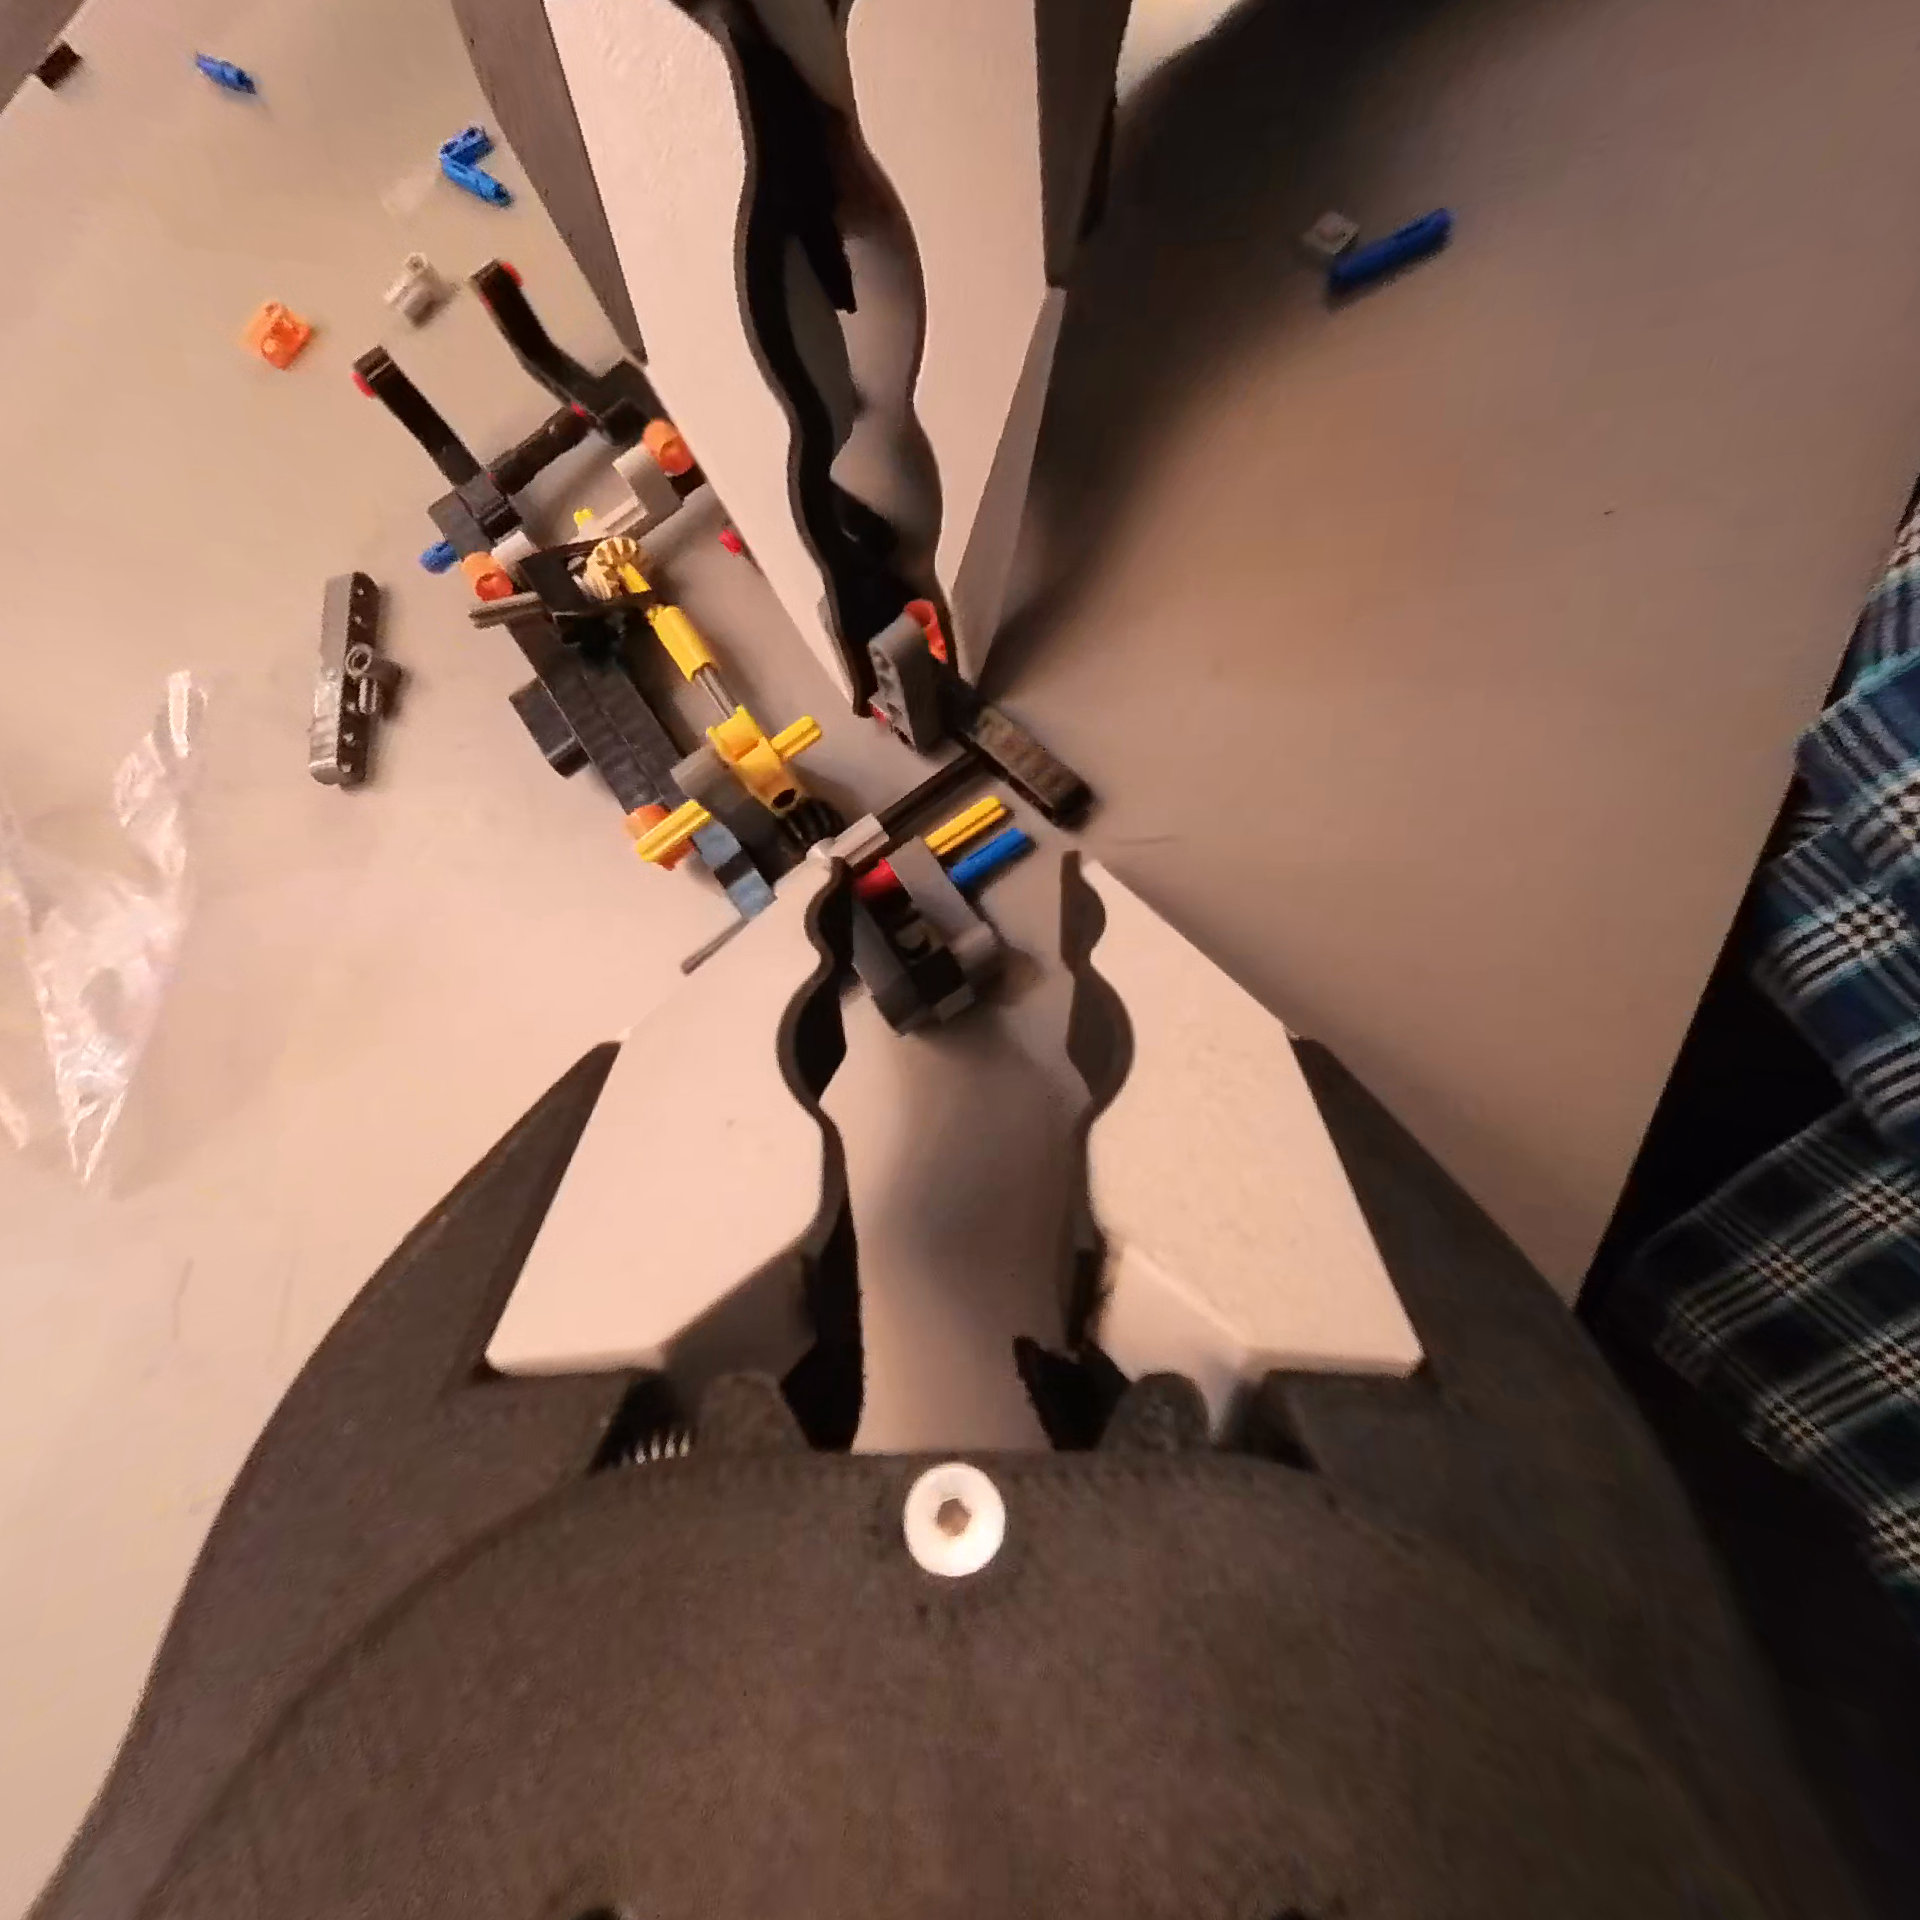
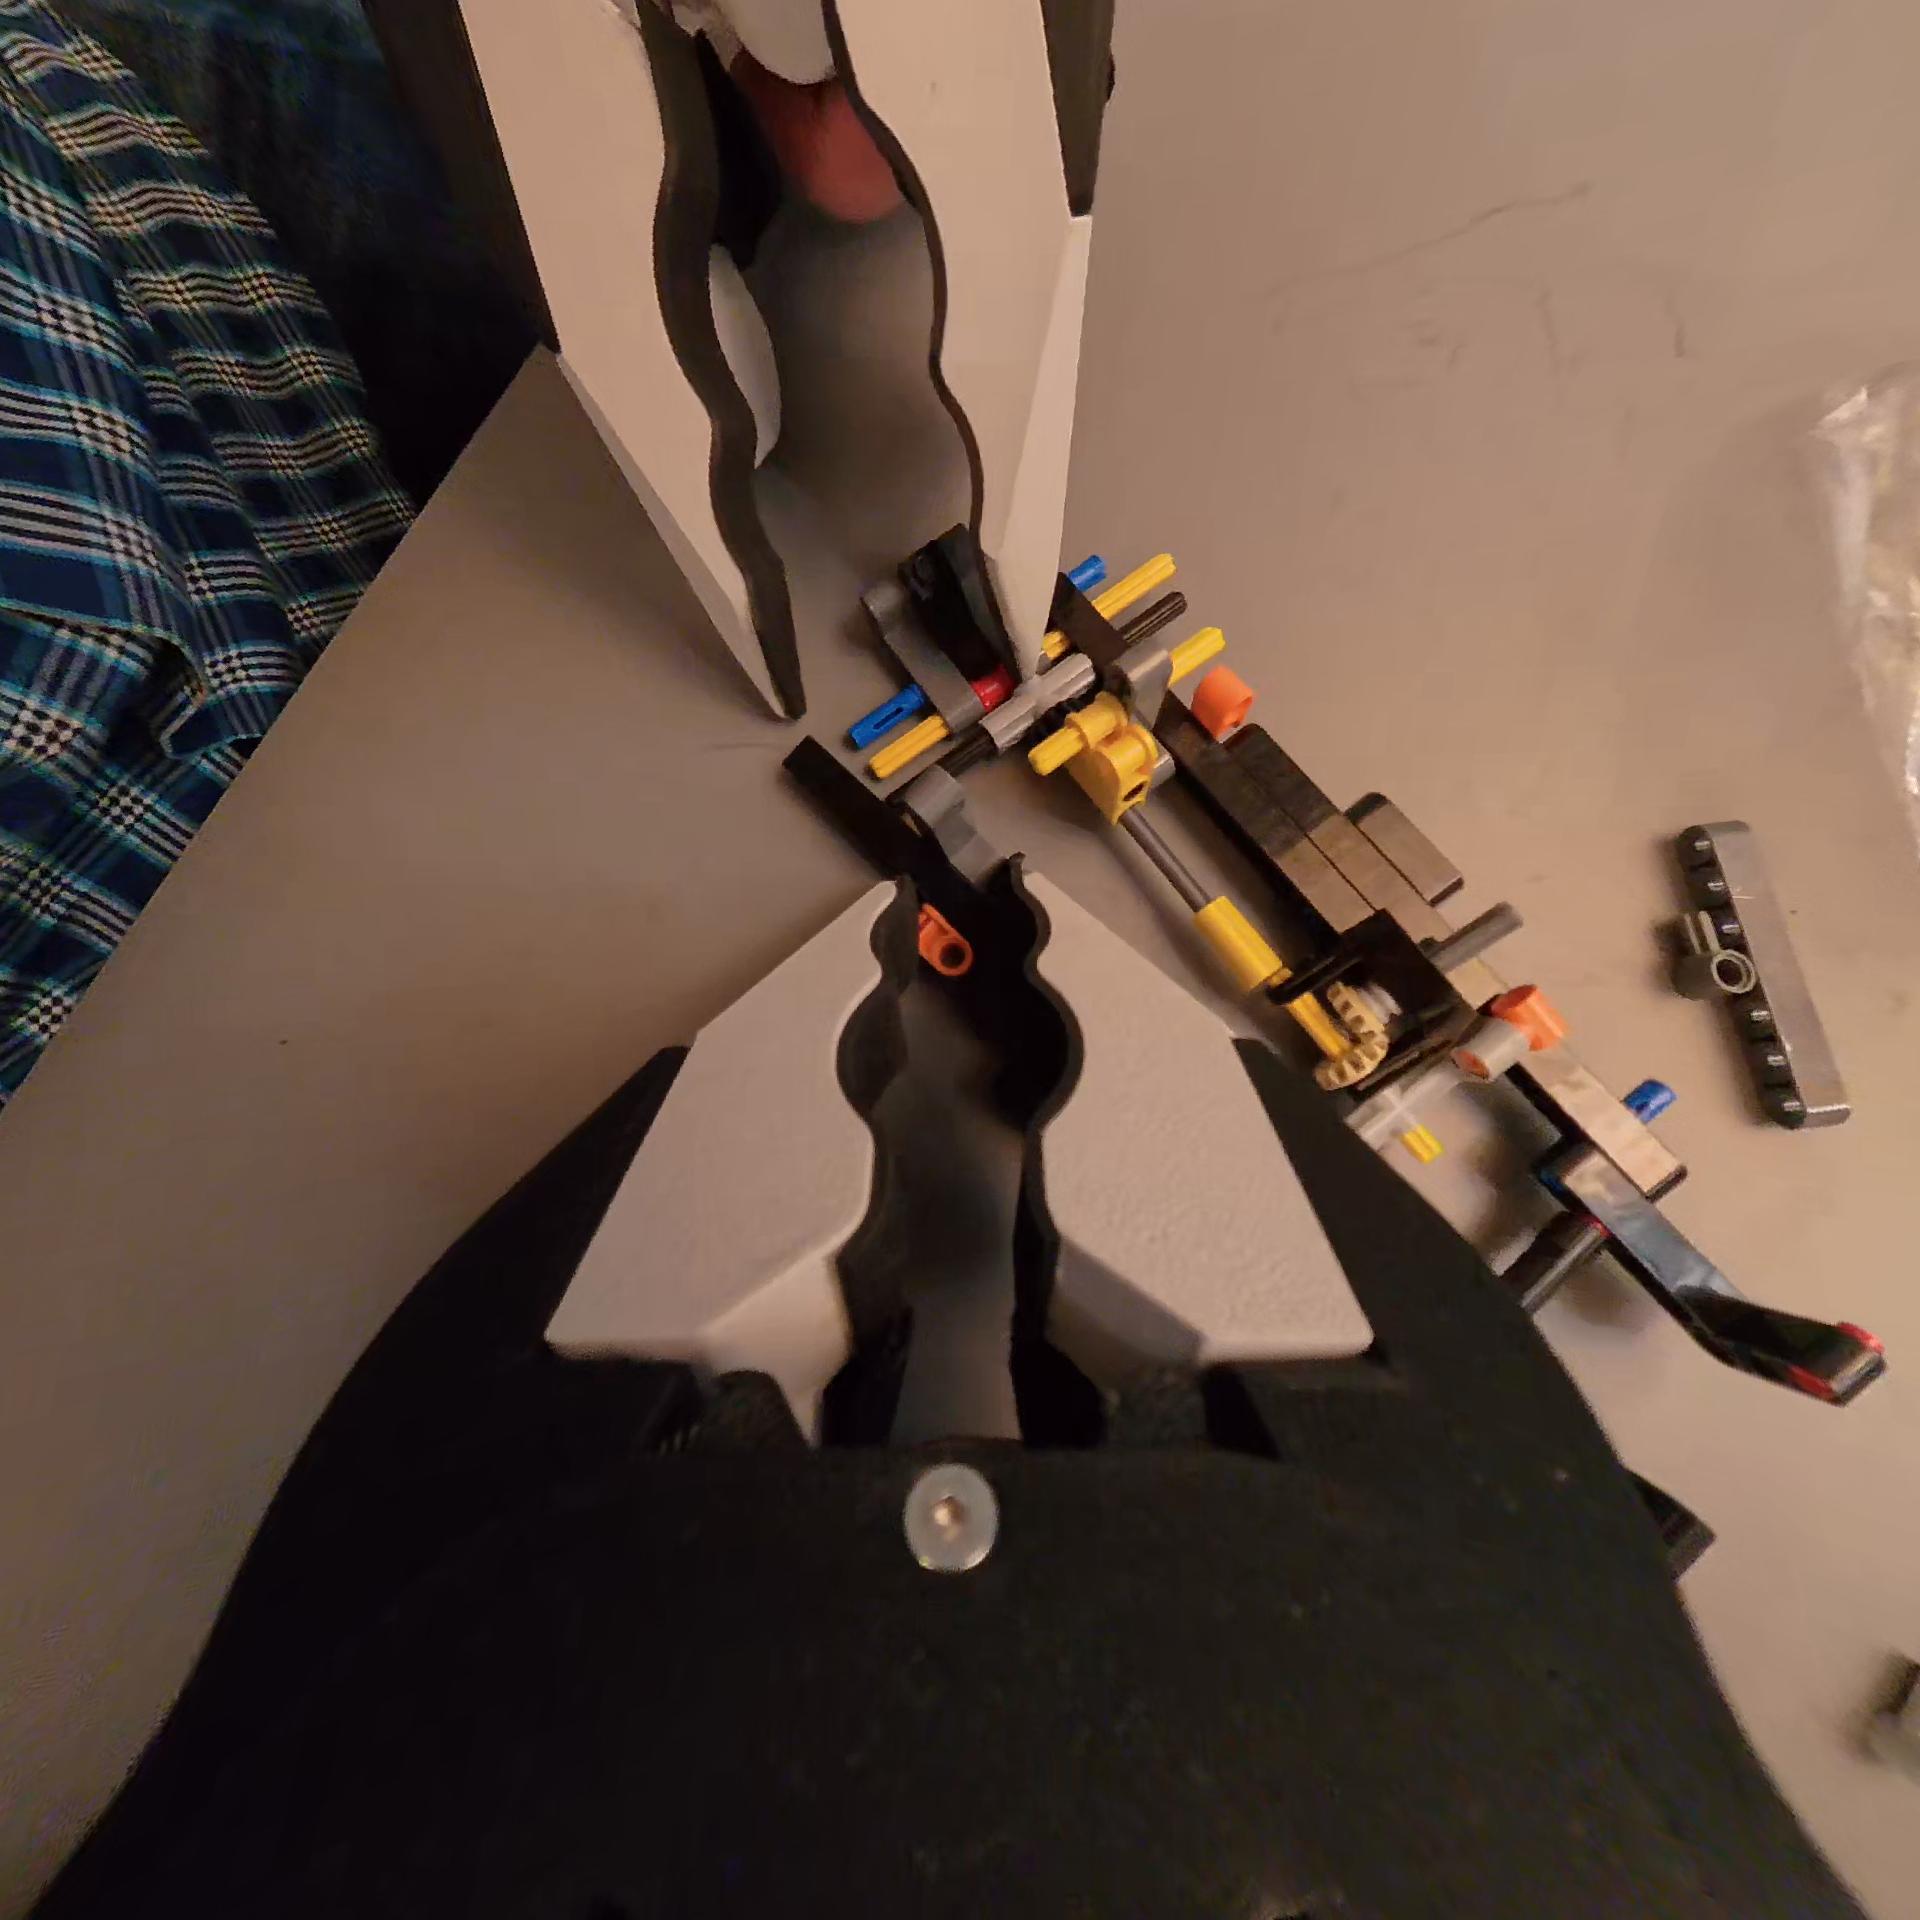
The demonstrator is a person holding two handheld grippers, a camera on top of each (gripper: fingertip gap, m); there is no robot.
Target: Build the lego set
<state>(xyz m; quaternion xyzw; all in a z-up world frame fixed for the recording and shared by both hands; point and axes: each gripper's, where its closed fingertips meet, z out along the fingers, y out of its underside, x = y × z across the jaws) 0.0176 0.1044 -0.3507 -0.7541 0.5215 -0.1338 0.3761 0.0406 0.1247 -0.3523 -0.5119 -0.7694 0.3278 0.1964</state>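
On the pale counter [image 1: 1455, 623] [image 2: 1455, 312], the half-built lego model [image 1: 613, 717] [image 2: 1278, 800] lies flat, a long frame of black and grey beams with a yellow connector [image 1: 758, 758] [image 2: 1117, 764] on a grey axle along its middle. At the model's end nearest the counter's edge, the two tools meet tip to tip. The left tool [image 1: 951, 883] [image 2: 904, 675] is released: its jaws stand apart, one fingertip resting against a grey bracket [image 1: 925, 945] [image 2: 925, 644] at that end of the model, the other fingertip clear of it on the bare counter. The right tool [image 2: 961, 883] [image 1: 914, 686] is clenched on a dark grey connector [image 1: 902, 675] [image 2: 951, 826] carrying an orange pin [image 2: 945, 948], which sits at the model's end just across from the bracket, beside a black beam [image 1: 1029, 769] [image 2: 842, 795]. Yellow and blue pins stick out of the model between the two tools. Beside the model's long side, apart from it, lies a loose grey beam [image 1: 343, 686] [image 2: 1756, 977], and past that a clear plastic bag [image 1: 94, 935] [image 2: 1881, 582]. Beyond the model's far end a small orange piece [image 1: 278, 335] and some blue pieces [image 1: 473, 161] are scattered. Plaid cloth [image 1: 1818, 1039] [image 2: 156, 416] shows past the counter's edge, on the side of the model's near end.
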